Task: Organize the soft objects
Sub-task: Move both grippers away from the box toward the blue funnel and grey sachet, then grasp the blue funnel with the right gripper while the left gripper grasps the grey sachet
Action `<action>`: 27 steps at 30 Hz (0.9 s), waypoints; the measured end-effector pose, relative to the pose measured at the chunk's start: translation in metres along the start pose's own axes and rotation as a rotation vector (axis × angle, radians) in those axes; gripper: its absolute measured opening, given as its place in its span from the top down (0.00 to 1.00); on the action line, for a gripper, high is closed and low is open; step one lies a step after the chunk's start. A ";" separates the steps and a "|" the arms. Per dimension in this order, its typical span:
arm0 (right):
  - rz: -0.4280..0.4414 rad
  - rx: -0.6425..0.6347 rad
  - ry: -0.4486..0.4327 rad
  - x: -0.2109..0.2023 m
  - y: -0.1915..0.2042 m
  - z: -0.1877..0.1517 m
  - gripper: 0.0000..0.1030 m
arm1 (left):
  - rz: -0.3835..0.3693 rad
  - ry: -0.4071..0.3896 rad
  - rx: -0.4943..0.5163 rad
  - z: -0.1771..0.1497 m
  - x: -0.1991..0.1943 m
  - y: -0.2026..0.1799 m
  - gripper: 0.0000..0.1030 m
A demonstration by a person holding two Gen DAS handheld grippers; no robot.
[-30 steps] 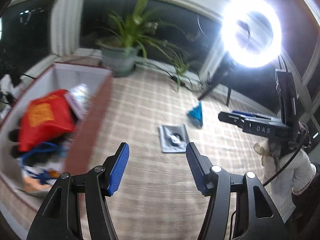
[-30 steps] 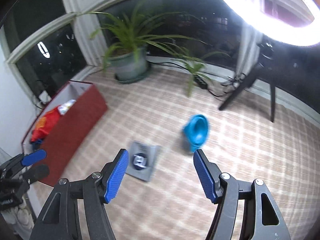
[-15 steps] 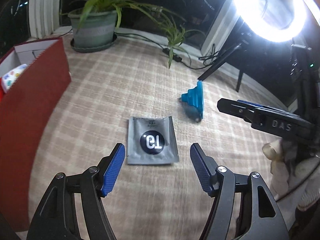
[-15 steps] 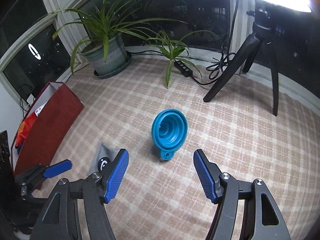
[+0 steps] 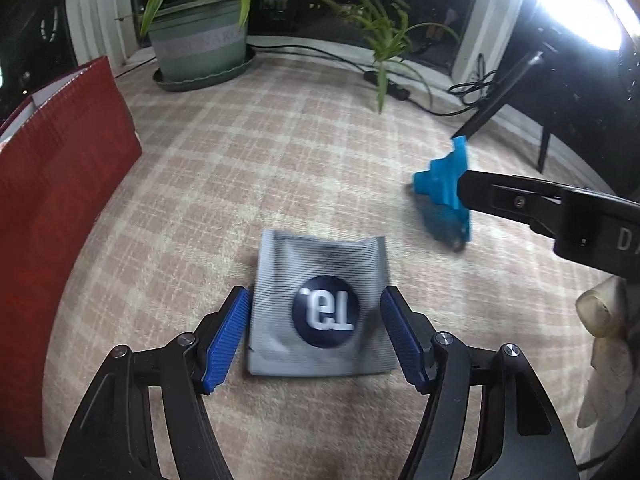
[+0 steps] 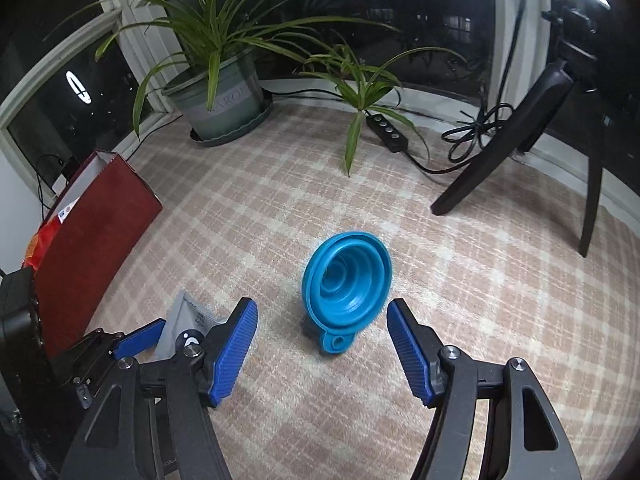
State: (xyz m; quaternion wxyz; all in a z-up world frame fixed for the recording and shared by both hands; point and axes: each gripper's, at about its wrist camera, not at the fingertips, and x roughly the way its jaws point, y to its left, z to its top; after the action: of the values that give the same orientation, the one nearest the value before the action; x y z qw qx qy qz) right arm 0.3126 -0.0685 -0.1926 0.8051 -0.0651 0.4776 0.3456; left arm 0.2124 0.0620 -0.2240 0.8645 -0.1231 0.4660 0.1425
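Wrist views: both tongs (image 5: 316,340) (image 6: 322,348) gape empty; one pouch (image 5: 320,304), one funnel (image 6: 346,284)

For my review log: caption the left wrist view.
Open left gripper straddles a grey foil sachet on checked carpet.

I see two soft things out on the plaid rug. The grey foil sachet (image 5: 320,304) lies flat, ribbed with fine stripes, a dark round badge with white lettering near its middle, its far edge slightly curled. From the right wrist view I catch only a corner of it. The blue collapsible funnel (image 6: 347,280) lies tipped on its side to the sachet's right and well apart from it, wide mouth facing me in the right wrist view, stepped rings visible inside, a small tab with a hole at its lower rim.
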 end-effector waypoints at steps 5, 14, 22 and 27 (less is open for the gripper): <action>0.011 -0.003 0.002 0.008 0.001 0.005 0.38 | 0.032 -0.019 0.004 0.000 0.007 0.001 0.29; 0.027 -0.009 0.004 0.022 0.002 0.010 0.42 | 0.058 -0.035 0.025 0.003 0.013 0.000 0.22; 0.022 -0.018 0.026 0.033 0.000 0.005 0.59 | 0.061 -0.040 0.028 0.007 0.018 0.002 0.20; 0.021 0.003 0.022 0.035 -0.008 0.003 0.69 | 0.044 -0.058 0.052 0.006 0.016 -0.003 0.48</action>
State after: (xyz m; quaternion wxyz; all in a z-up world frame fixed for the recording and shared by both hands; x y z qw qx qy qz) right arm 0.3305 -0.0559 -0.2212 0.7962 -0.0625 0.4877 0.3526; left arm 0.2263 0.0635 -0.2341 0.8773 -0.0860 0.4468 0.1526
